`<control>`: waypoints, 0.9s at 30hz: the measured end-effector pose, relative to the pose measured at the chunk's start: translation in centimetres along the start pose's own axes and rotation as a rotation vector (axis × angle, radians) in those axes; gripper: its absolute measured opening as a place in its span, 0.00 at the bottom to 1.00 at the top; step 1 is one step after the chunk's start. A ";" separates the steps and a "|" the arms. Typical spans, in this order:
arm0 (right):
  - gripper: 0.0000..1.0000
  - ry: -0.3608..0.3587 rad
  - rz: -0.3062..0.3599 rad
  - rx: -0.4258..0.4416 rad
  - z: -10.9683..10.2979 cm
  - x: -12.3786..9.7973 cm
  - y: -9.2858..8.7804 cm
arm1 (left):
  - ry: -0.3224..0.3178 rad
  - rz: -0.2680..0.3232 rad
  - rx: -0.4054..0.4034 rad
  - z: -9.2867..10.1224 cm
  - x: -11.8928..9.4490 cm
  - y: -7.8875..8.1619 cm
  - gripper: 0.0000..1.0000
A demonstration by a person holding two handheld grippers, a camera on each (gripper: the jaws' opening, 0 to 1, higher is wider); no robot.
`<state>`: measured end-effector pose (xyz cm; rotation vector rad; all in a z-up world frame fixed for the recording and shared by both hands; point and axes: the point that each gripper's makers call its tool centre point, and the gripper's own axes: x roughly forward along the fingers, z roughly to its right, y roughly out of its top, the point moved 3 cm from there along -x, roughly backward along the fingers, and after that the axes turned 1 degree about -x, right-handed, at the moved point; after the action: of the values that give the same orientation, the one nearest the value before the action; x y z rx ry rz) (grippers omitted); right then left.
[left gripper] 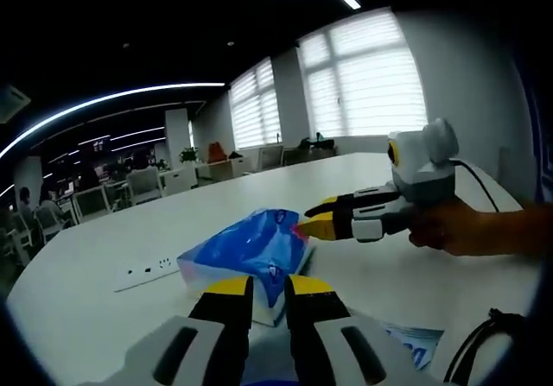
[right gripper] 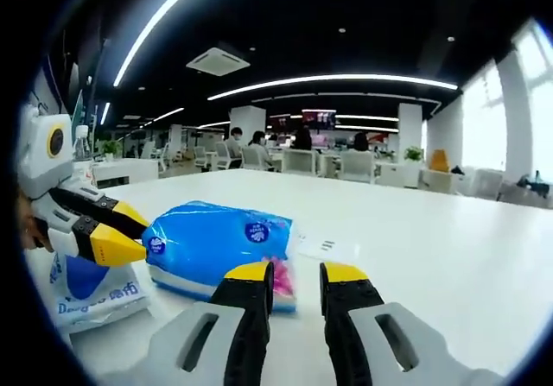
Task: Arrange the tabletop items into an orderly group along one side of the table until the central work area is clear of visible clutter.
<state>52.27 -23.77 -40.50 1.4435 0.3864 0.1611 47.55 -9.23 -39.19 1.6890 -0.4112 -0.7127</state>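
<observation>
Blue tissue pack [left gripper: 251, 252] lying flat on white surface [left gripper: 104, 317], beside a wall-socket plate [left gripper: 145, 271]. Left gripper [left gripper: 268, 287] fingers slightly spread just before its near end; right gripper [right gripper: 294, 274] likewise spread, pinching nothing. Second blue-printed packet [right gripper: 86, 291] nearby.

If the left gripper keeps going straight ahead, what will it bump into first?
Most likely the blue tissue pack, lying on the table straight ahead of the left gripper. The gap between them is hard to judge.

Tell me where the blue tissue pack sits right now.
The blue tissue pack lies on the white table between both grippers: the left gripper at one end, the right gripper at the other, with the built-in socket panel beside it.
</observation>
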 end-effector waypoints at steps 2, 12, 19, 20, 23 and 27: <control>0.18 0.006 -0.001 0.002 -0.1 0.2 0.0 | 0.002 -0.002 0.000 -0.1 0.0 -0.1 0.13; 0.04 0.025 0.017 -0.012 -0.8 0.3 0.0 | -0.008 -0.004 -0.030 -0.4 0.3 -0.6 0.06; 0.00 0.032 0.038 -0.087 -1.2 -0.2 0.4 | -0.004 -0.005 0.030 -0.3 0.3 -0.5 0.00; 0.00 0.032 0.040 -0.091 -1.2 -0.3 0.5 | 0.002 -0.005 0.039 -0.3 0.2 -0.4 0.00; 0.00 0.020 0.060 -0.113 -0.8 -0.7 0.9 | 0.005 0.003 0.060 -0.1 0.2 0.1 0.00; 0.00 0.000 0.078 -0.127 -0.5 -1.4 1.7 | 0.019 0.024 0.126 0.2 0.0 1.0 0.00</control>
<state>50.97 -23.61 -38.67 1.3339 0.3145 0.2440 47.52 -9.66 -38.26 1.8044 -0.4704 -0.6639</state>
